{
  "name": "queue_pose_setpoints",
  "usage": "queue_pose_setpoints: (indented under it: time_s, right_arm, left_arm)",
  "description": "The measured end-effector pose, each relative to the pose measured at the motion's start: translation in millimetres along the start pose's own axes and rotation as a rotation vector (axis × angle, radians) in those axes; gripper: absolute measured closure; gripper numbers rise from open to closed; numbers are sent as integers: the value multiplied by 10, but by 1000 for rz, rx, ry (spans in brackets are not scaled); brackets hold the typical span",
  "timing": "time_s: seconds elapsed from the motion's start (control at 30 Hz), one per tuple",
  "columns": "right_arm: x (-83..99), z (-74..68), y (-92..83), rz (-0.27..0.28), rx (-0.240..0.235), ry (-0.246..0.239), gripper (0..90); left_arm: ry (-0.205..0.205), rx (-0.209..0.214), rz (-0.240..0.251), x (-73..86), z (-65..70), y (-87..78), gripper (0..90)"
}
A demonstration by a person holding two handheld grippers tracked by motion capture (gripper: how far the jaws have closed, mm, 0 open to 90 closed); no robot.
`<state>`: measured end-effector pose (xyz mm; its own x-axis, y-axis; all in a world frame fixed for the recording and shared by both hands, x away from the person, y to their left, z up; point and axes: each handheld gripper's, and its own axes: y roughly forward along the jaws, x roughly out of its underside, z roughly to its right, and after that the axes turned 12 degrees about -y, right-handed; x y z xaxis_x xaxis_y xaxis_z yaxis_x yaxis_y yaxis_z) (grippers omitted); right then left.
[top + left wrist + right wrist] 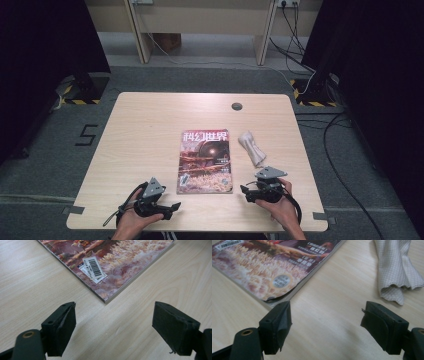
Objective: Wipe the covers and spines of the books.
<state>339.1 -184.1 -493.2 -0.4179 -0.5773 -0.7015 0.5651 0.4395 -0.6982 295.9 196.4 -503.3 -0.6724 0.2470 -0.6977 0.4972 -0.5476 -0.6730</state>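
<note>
From the high view, a magazine (206,161) lies flat mid-table; the left gripper (170,206) waits at its 7 o'clock, the right gripper (245,191) at 4 o'clock, a crumpled cloth (252,147) at 3 o'clock.

In the left gripper view, the jaws stand wide apart and empty, the magazine's near corner (106,300) at 12 o'clock. Pushing low there would likely slide it away.

In the right gripper view, the jaws likewise gape empty; the cloth (397,272) at 1 o'clock could snag a jaw.
</note>
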Motion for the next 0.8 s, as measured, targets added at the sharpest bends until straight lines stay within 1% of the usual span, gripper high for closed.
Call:
queue_pose_setpoints:
  time_s: [0.1, 0.2, 0.4, 0.5, 0.53, 0.57, 0.63, 0.7, 0.73, 0.8]
  right_arm:
    - [33, -55, -21, -4, -9, -13, 230]
    - [66, -103, -42, -20, -10, -25, 229]
    - [143, -180, -95, -28, -16, -29, 237]
    - [179, -222, -112, -32, -32, -43, 240]
    - [188, -241, -120, -38, -38, -35, 239]
    - [197, -248, -125, -39, -43, -40, 239]
    - [214, -275, -145, -41, -46, -32, 236]
    - [235, -296, -165, -43, -51, -44, 222]
    - [244, -314, -176, -46, -50, -39, 220]
    - [264, -328, -196, -50, -48, -46, 217]
  left_arm:
    - [1, -1, -4, 5, 1, 0, 182]
    - [6, 0, -9, 7, 6, 4, 180]
    - [19, 6, -23, 13, 21, 22, 173]
    - [24, 8, -28, 16, 27, 28, 172]
    - [27, 7, -32, 18, 27, 29, 172]
    - [27, 5, -34, 20, 28, 32, 171]
    - [28, 4, -39, 22, 27, 38, 171]
    - [29, 5, -40, 22, 27, 41, 171]
    - [30, 6, -43, 21, 27, 41, 171]
    - [33, 6, -44, 24, 28, 46, 171]
